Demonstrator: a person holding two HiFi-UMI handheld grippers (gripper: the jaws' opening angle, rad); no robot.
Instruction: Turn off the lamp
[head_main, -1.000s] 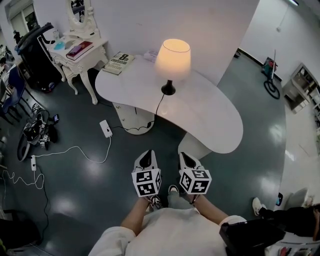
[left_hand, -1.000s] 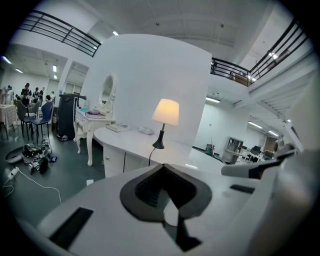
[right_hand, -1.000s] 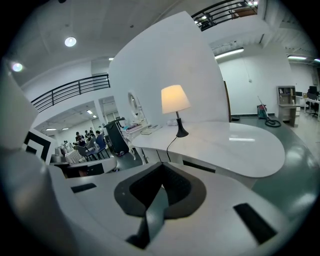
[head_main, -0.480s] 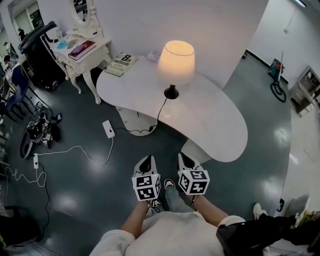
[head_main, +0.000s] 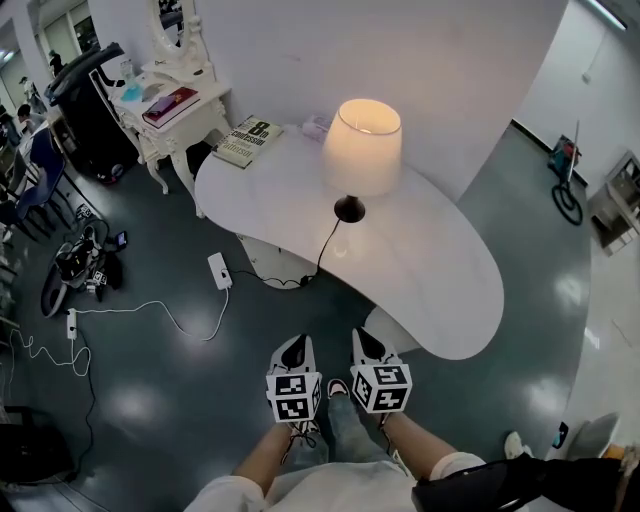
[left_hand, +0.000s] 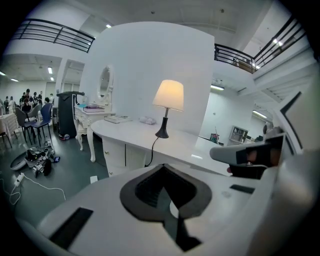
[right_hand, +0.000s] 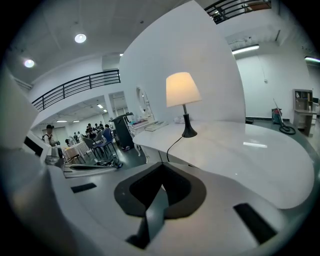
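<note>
Nothing done yet: the lamp (head_main: 362, 145) is lit, upper centre of the head view, on the white curved table (head_main: 430, 280). My left gripper (head_main: 292, 350) and right gripper (head_main: 368, 345) are both clenched on nothing, bottom centre, well apart from it. Versus a second ago, the lamp sits lower and further right in frame, and my grippers sit lower too. The reach and the switch-off are both left.

Head view is shot from high up, pitched steeply down, well back from the table (head_main: 440, 285). The left gripper (head_main: 293, 350) and right gripper (head_main: 367, 342) are caught low in frame. Both gripper views are shot along the jaws, side by side, from about tabletop height, aimed at the table. Lamp (head_main: 362, 148) and tabletop are shared by all three.
</note>
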